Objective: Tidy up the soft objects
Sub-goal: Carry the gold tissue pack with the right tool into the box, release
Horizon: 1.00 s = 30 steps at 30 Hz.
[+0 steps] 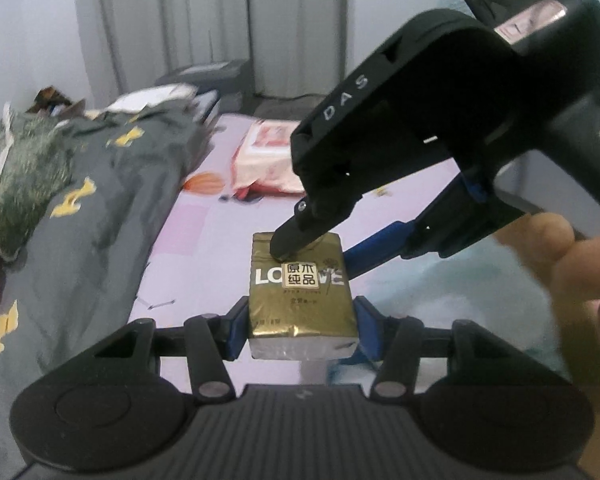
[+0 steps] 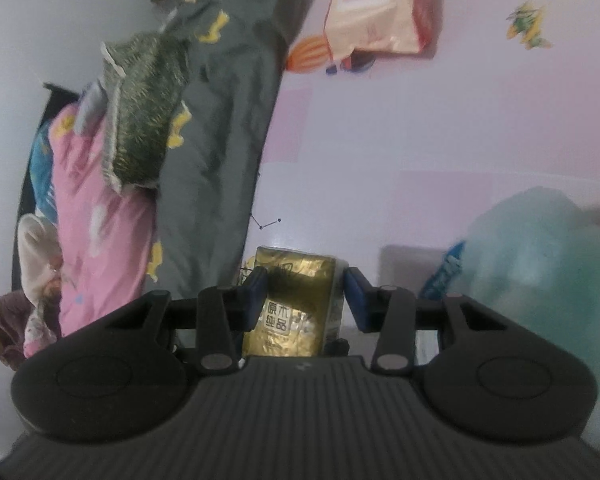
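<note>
Two grippers meet at one gold tissue pack point(image 1: 303, 294) on the pale pink bed sheet point(image 1: 204, 232): the left gripper point(image 1: 300, 324) has its jaws clamped on the pack's near end, while the right gripper point(image 1: 312, 248) reaches in from 2 o'clock, its jaws apart and straddling the far end. At 11 o'clock a grey quilt point(image 1: 100, 200) lies heaped, and a pink wipes packet point(image 1: 264, 156) rests toward 12 o'clock.

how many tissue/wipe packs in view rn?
2. The gold foil tissue pack sits between the left tool's blue pads, with the right tool reaching over its far end. The pink wet-wipes pack lies farther back on the lilac sheet. Others may be hidden under bedding.
</note>
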Each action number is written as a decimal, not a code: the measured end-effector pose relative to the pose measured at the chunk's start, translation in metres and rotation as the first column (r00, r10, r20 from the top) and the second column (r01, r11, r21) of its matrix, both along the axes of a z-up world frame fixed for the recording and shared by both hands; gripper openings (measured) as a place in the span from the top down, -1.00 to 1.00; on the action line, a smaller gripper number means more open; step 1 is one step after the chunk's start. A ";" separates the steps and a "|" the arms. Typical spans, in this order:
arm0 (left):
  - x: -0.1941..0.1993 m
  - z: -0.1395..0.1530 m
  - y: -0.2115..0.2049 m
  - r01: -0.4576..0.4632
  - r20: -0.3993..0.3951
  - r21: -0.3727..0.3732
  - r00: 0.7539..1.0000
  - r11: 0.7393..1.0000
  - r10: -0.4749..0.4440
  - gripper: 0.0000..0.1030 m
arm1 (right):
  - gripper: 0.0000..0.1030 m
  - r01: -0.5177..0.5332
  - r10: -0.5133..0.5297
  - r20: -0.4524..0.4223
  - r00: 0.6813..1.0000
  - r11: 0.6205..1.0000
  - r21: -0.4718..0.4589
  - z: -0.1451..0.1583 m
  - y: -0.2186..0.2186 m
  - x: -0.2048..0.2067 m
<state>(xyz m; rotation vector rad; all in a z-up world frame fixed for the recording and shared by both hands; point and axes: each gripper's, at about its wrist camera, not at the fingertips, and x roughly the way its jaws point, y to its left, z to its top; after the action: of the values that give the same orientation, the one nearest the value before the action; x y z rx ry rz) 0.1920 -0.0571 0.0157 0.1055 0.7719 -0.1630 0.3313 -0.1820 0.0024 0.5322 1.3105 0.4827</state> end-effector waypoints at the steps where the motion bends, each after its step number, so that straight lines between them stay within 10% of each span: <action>1: -0.004 0.005 -0.006 0.015 0.010 -0.001 1.000 1.000 -0.015 -0.07 | 0.19 0.013 -0.013 0.011 1.000 1.000 0.007 0.007 -0.010 -0.006; 10: -0.042 0.045 -0.089 0.232 0.076 -0.029 0.970 0.972 -0.229 -0.07 | 0.16 0.174 -0.177 0.110 0.978 0.984 0.034 0.060 -0.116 -0.075; 24: -0.089 0.019 -0.263 0.581 -0.094 -0.105 0.803 0.807 -0.589 -0.07 | 0.15 0.480 -0.476 0.068 0.877 0.875 -0.062 0.047 -0.317 -0.218; 30: -0.096 -0.006 -0.306 0.616 -0.179 -0.134 0.755 0.776 -0.630 -0.08 | 0.15 0.501 -0.498 0.058 0.865 0.853 -0.146 0.031 -0.356 -0.242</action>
<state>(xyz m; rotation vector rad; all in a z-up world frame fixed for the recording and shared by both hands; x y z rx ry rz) 0.0963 -0.3628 0.0095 0.2876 0.9261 -0.8569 0.0896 -0.5383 0.0339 0.7073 1.1235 -0.0504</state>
